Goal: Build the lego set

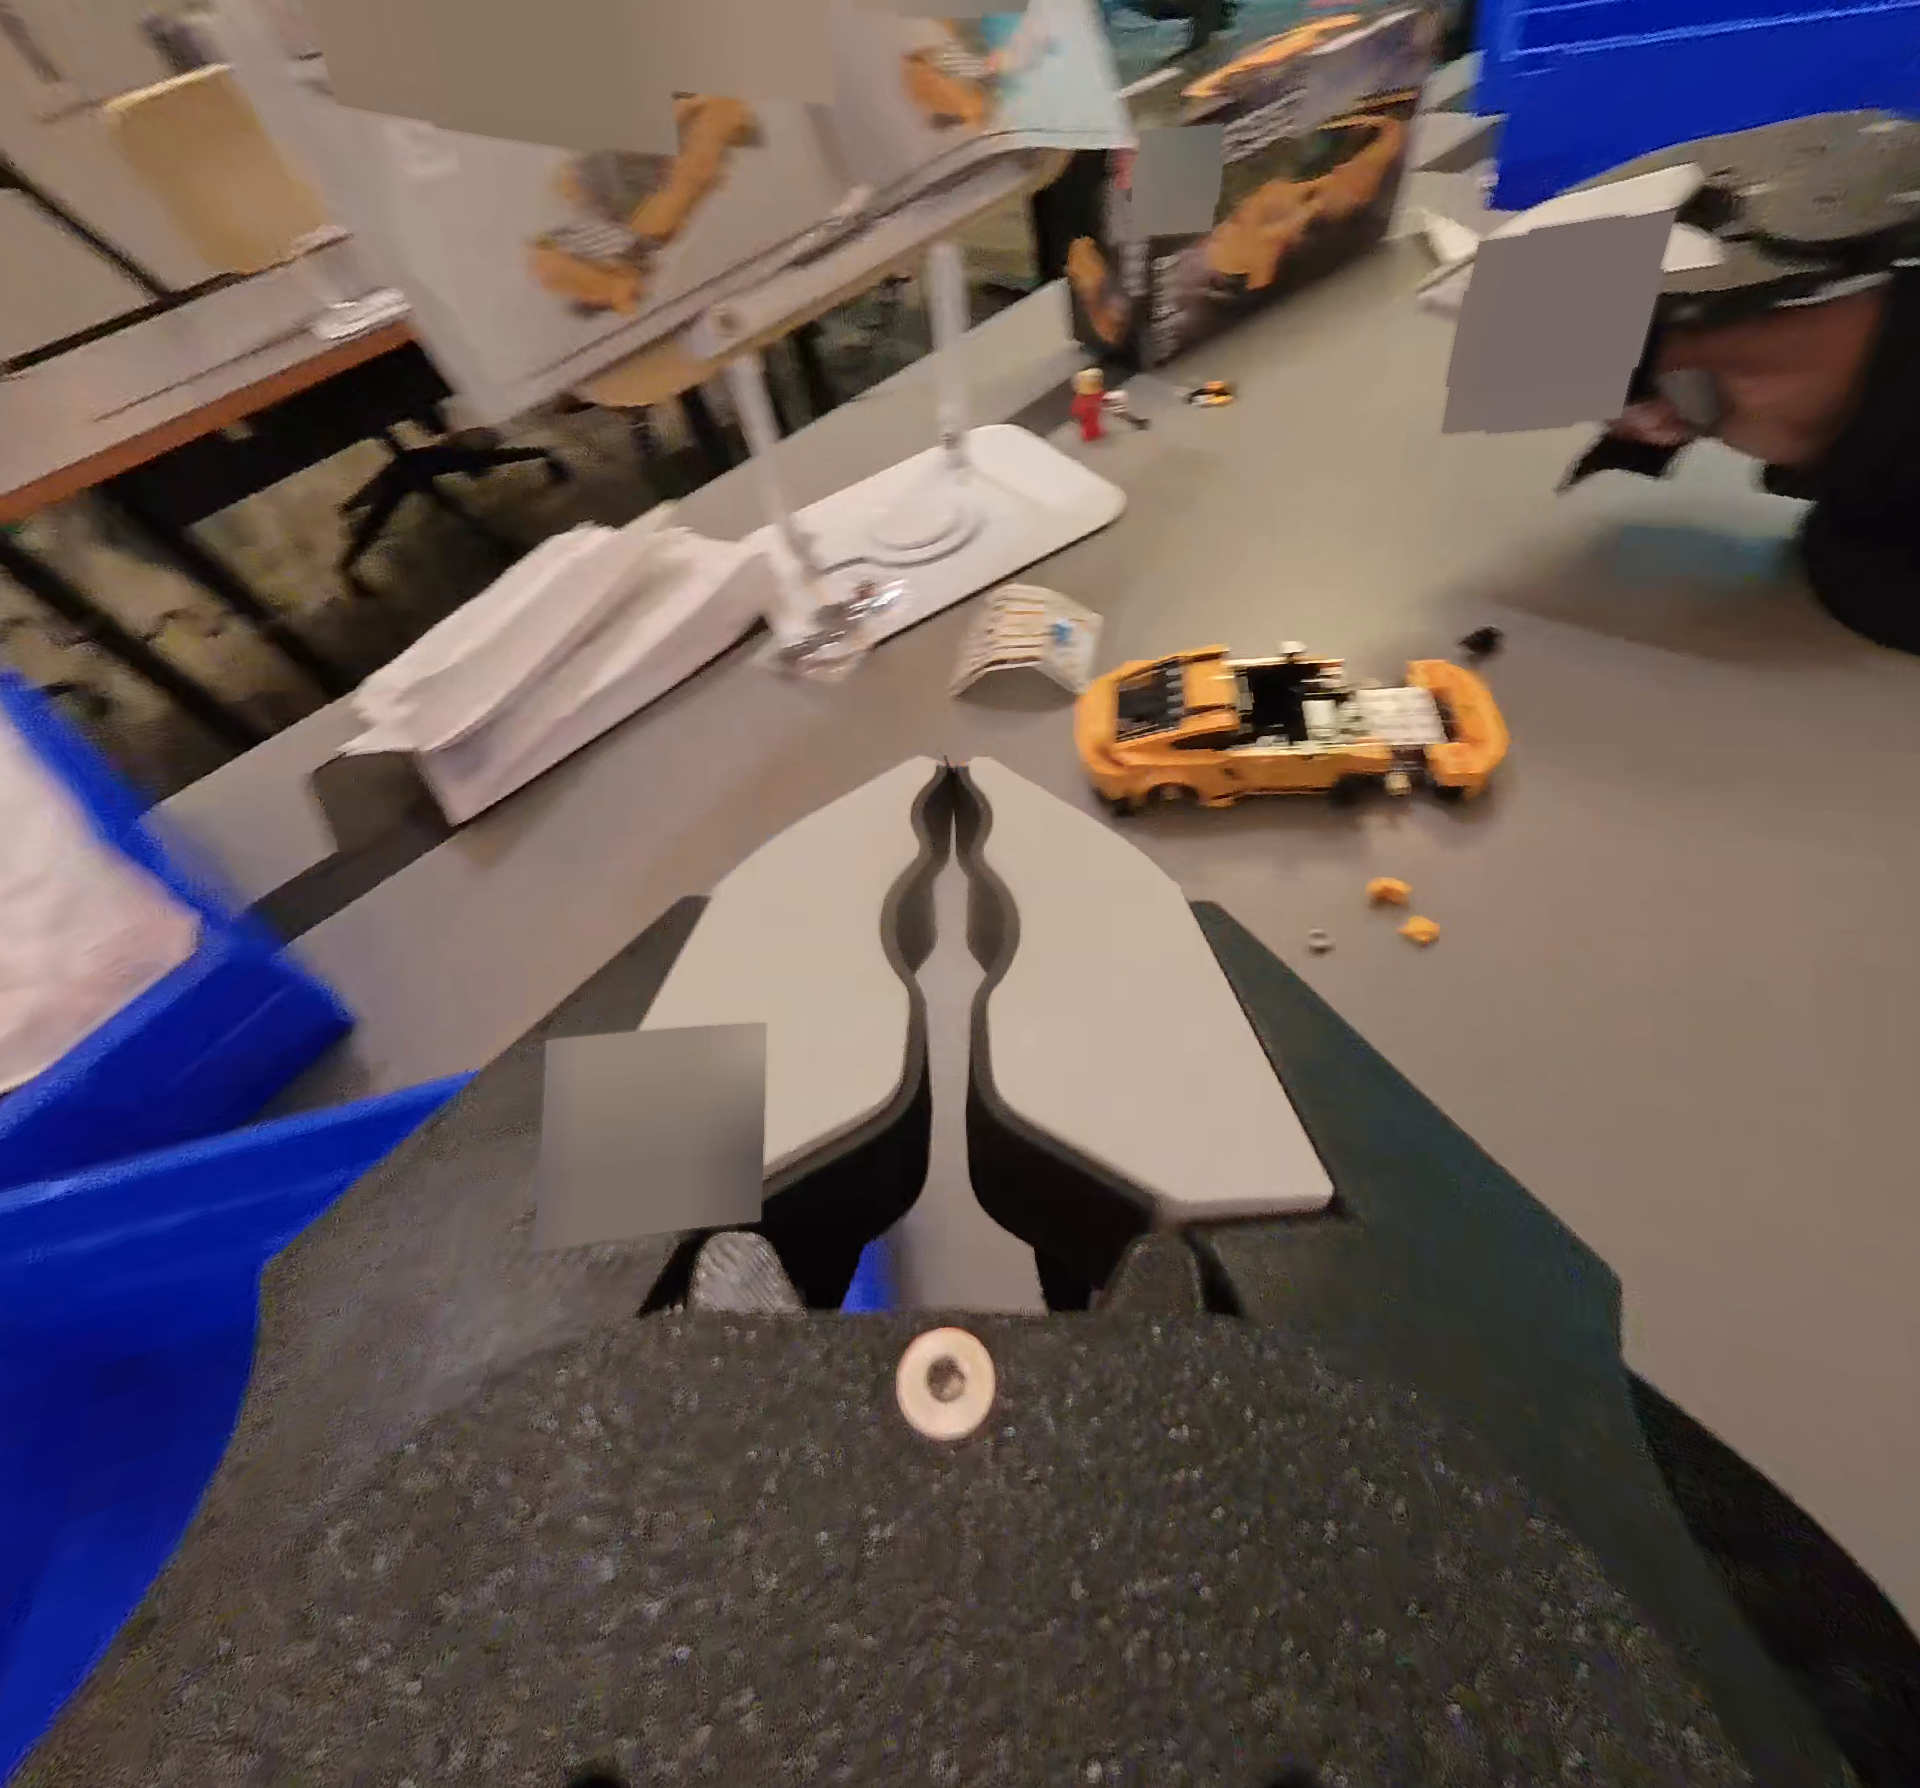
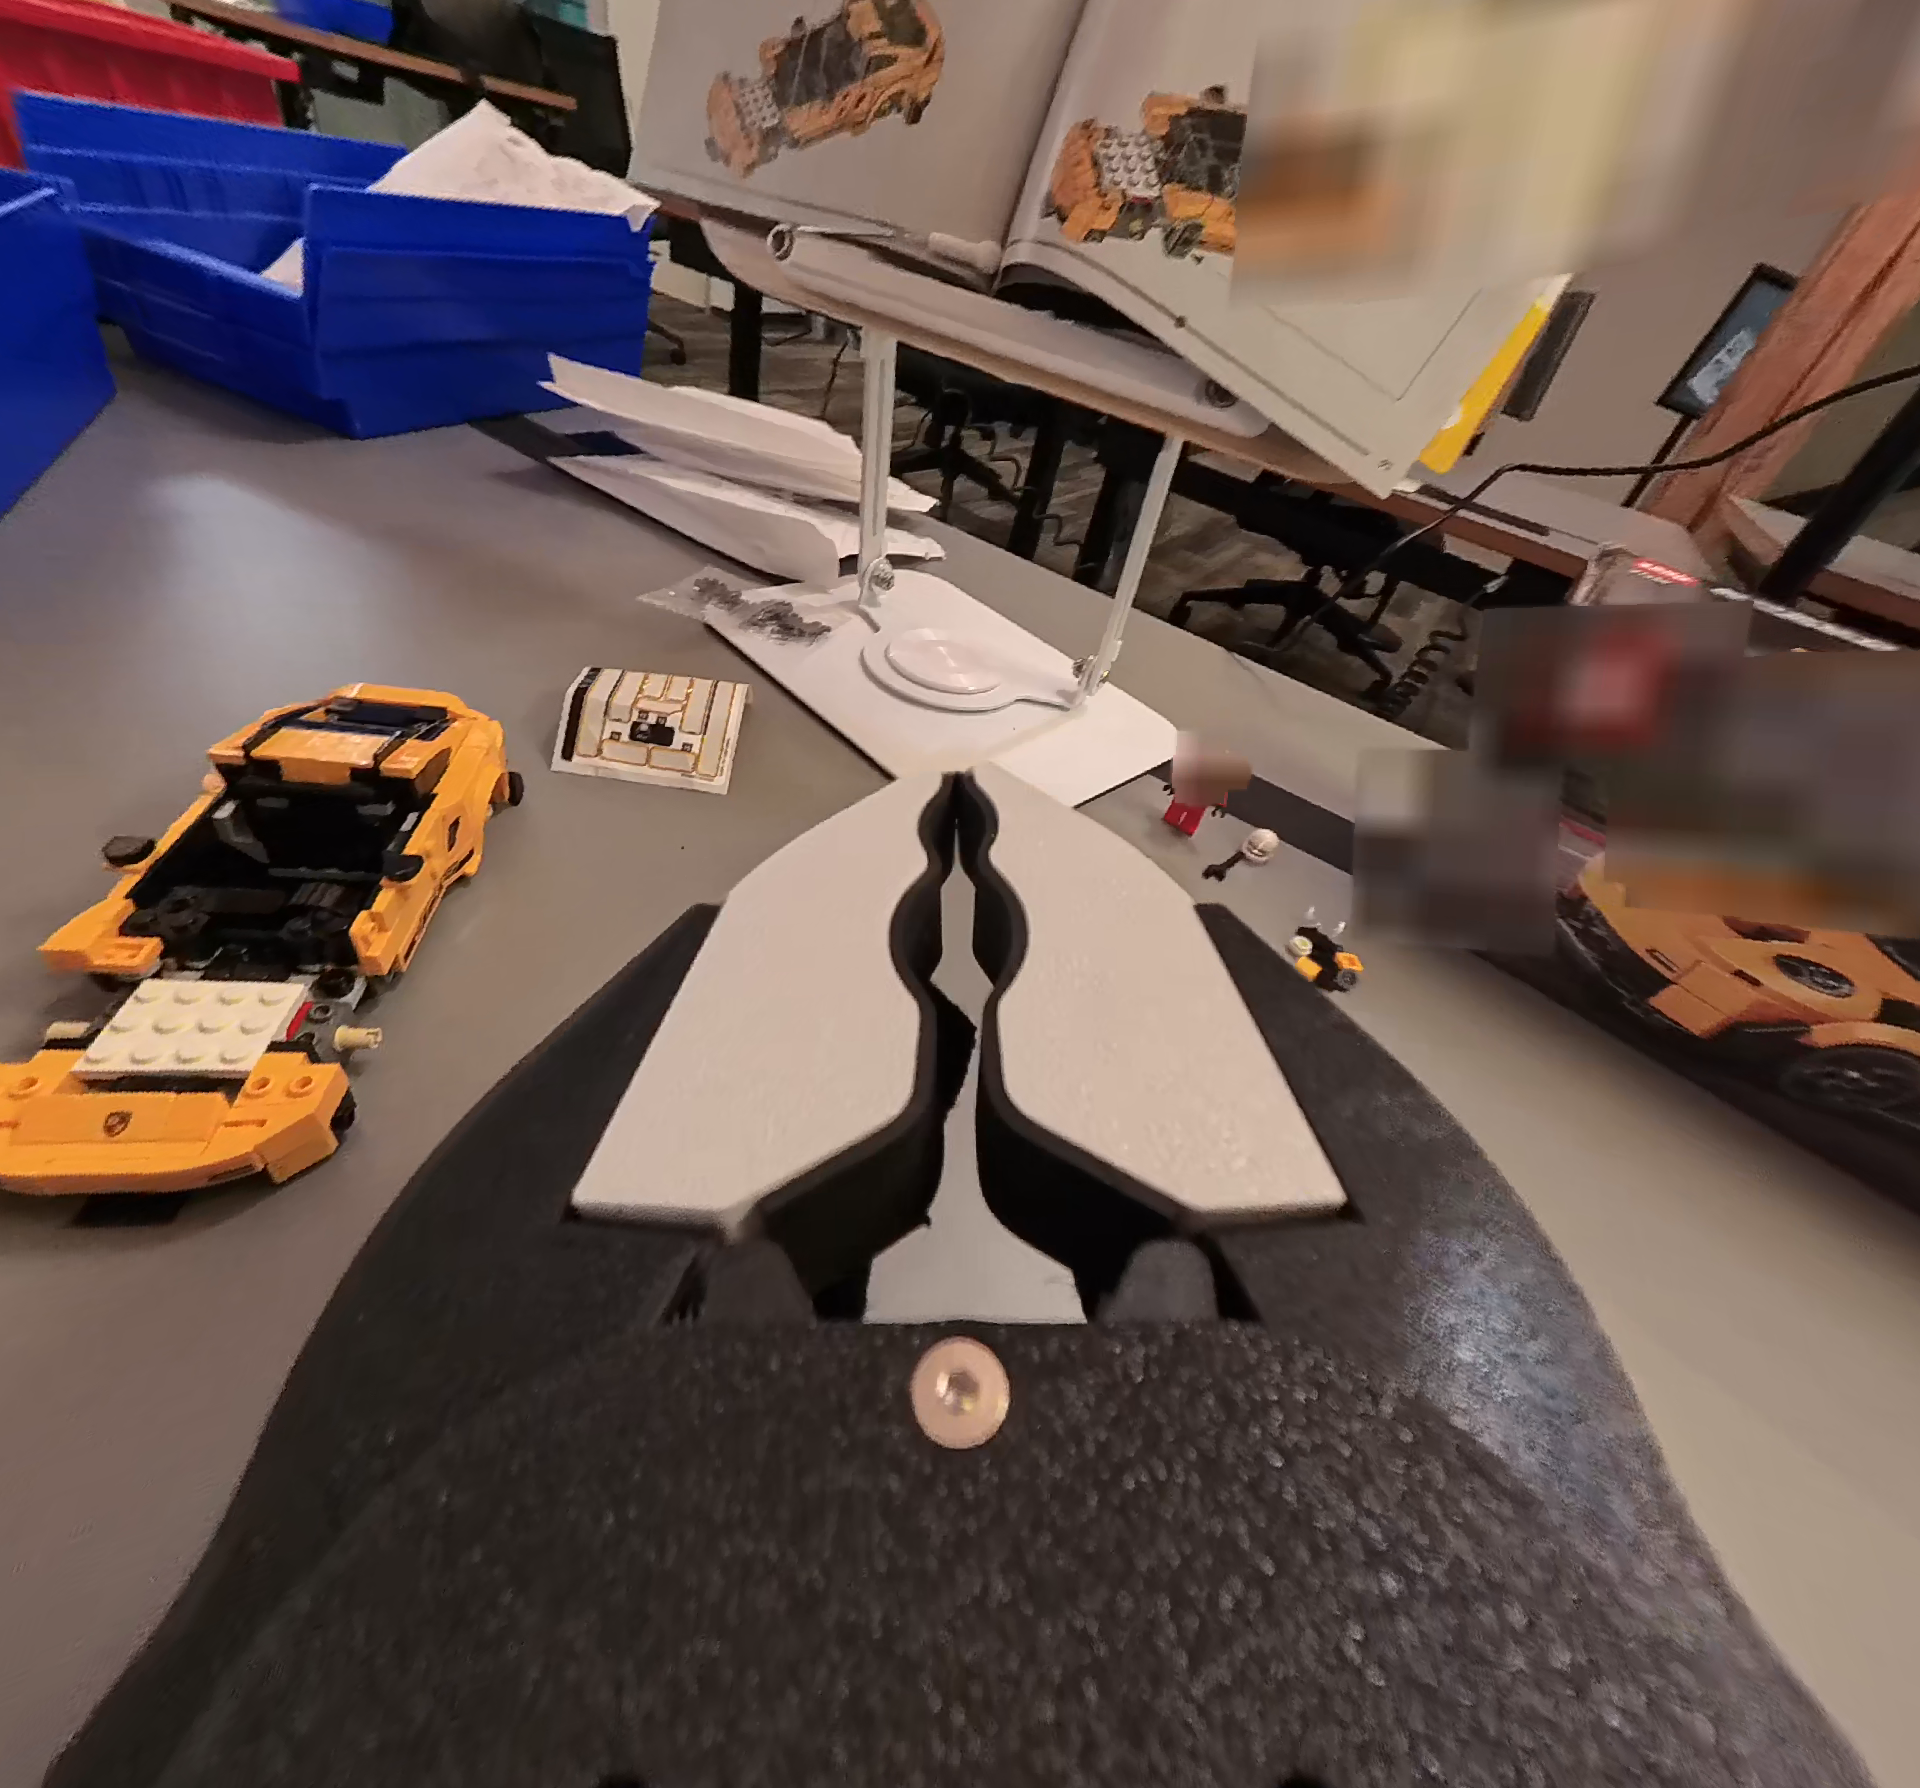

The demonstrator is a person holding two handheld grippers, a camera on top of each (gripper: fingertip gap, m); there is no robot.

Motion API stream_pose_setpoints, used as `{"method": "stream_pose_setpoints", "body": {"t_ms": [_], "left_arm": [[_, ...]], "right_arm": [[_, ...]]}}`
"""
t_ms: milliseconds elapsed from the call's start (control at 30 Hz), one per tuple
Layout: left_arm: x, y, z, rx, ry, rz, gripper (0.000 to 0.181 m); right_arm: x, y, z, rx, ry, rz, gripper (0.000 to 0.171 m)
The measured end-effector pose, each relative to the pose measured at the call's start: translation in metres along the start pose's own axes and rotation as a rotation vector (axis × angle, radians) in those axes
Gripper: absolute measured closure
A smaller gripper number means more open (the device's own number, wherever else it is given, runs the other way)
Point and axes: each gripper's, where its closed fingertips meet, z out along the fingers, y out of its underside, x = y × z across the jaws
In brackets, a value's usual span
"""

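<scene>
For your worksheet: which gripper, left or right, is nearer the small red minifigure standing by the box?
Right. The right gripper has the red minifigure close by, just right of its tips. From the left gripper, the minifigure stands far ahead across the table.

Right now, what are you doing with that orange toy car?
A person is building a Lego set with two hand-held grippers. Both the left gripper and the right gripper are shut and hold nothing. The half-built orange car sits on the grey table, roof still missing. A few loose orange pieces lie nearby, and the instruction book stands open on a white stand.
</scene>
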Motion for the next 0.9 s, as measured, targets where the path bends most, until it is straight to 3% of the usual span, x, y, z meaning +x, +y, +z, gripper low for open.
{"method": "stream_pose_setpoints", "body": {"t_ms": [267, 600, 733, 900], "left_arm": [[-0.089, 0.057, -0.034, -0.263, -0.249, 0.026, 0.181], [-0.126, 0.139, -0.045, -0.610, -0.114, -0.071, 0.160], [-0.122, 0.168, -0.050, -0.745, 0.003, -0.083, 0.145], [-0.115, 0.195, -0.067, -0.899, 0.155, -0.041, 0.142]], "right_arm": [[0.007, -0.004, -0.002, 0.025, 0.045, 0.002, 0.171], [0.002, 0.002, 0.001, 0.000, 0.029, -0.009, 0.171], [0.000, 0.005, 0.002, -0.010, 0.022, -0.014, 0.171], [-0.002, 0.008, 0.004, -0.023, 0.011, -0.016, 0.171]]}}
